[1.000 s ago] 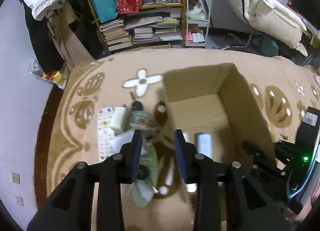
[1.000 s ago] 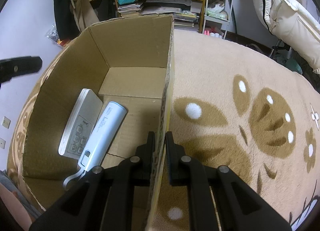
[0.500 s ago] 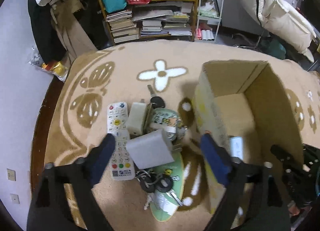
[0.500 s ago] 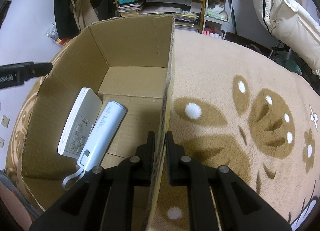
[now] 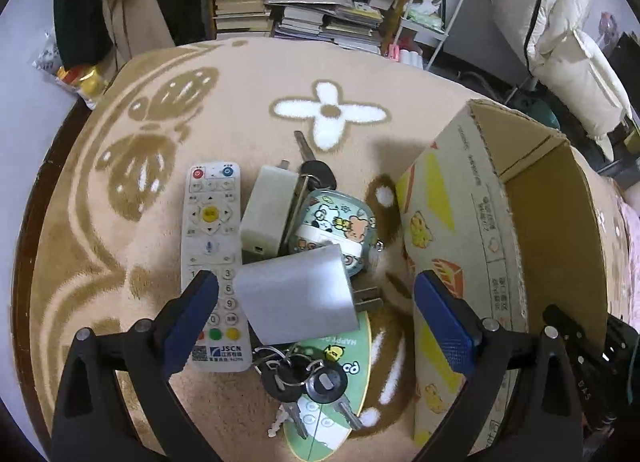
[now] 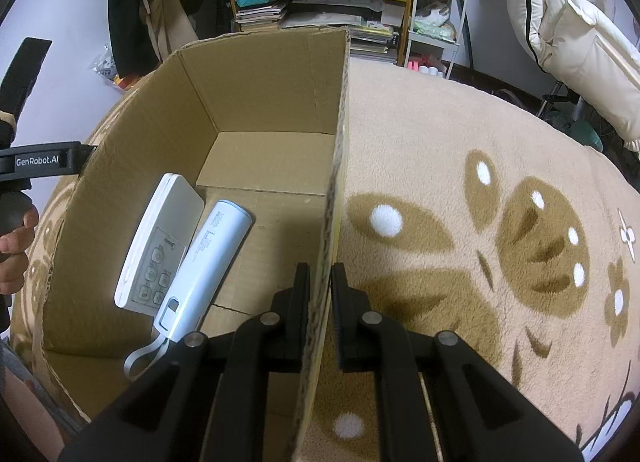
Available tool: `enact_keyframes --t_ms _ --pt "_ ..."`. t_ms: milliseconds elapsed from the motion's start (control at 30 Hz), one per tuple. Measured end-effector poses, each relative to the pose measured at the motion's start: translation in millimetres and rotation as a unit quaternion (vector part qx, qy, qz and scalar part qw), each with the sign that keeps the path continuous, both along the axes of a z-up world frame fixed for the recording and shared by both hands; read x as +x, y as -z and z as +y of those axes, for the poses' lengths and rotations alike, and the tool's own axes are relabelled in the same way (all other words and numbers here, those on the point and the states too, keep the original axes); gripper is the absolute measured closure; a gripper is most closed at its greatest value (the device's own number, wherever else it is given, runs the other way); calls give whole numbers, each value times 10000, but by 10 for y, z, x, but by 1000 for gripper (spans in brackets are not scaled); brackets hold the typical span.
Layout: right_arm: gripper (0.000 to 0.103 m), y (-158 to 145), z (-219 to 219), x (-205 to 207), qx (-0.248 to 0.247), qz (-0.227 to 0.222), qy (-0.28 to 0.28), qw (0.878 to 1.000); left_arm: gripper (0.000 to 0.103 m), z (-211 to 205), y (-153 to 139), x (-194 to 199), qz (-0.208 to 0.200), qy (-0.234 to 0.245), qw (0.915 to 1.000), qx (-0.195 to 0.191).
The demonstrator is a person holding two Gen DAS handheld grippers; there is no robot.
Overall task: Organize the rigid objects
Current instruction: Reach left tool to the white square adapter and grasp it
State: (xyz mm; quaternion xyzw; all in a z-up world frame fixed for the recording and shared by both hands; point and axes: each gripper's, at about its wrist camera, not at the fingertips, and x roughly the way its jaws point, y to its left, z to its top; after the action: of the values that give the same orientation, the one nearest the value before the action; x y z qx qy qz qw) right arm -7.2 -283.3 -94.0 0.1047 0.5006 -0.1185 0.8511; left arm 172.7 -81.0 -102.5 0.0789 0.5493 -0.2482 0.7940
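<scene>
Since one second ago, the left tool point(image 5: 316, 318) has left the open brown cardboard box point(image 5: 500, 221) and its blue-padded fingers point(image 5: 192, 314) have gone from nearly together to wide apart. It now hangs over the pile of small items at the centre of the left wrist frame, with the fingers flanking a grey square plug-in charger point(image 5: 296, 298).

That charger lies on a green oval card point(image 5: 344, 394), beside a bunch of black-headed keys on a ring point(image 5: 304, 378) below it in frame. Upward in frame sit a cartoon-printed rounded case point(image 5: 336, 221), a white rectangular power adapter point(image 5: 266, 215) and a single black-headed key point(image 5: 312, 169). A white remote control with coloured buttons point(image 5: 212, 262) lies at the left of the pile. All rest on a beige patterned fleece blanket point(image 5: 160, 141).

The right tool point(image 6: 320, 290) has not shifted: it stays clamped on the box's right-hand wall point(image 6: 338, 165). Inside the box, lower left of the right wrist frame, a white flat remote with grey buttons point(image 6: 160, 254) and a pale blue cylindrical power bank point(image 6: 208, 266) lie side by side, touching, as before.
</scene>
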Motion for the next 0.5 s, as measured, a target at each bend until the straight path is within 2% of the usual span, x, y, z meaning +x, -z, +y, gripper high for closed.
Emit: enact_keyframes --t_ms 233,500 --pt "92 1 -4 -2 -6 2 -4 10000 5 86 146 125 267 -206 9994 -34" --pt "92 -1 8 5 -9 4 -3 10000 5 48 244 134 216 -165 9996 96"
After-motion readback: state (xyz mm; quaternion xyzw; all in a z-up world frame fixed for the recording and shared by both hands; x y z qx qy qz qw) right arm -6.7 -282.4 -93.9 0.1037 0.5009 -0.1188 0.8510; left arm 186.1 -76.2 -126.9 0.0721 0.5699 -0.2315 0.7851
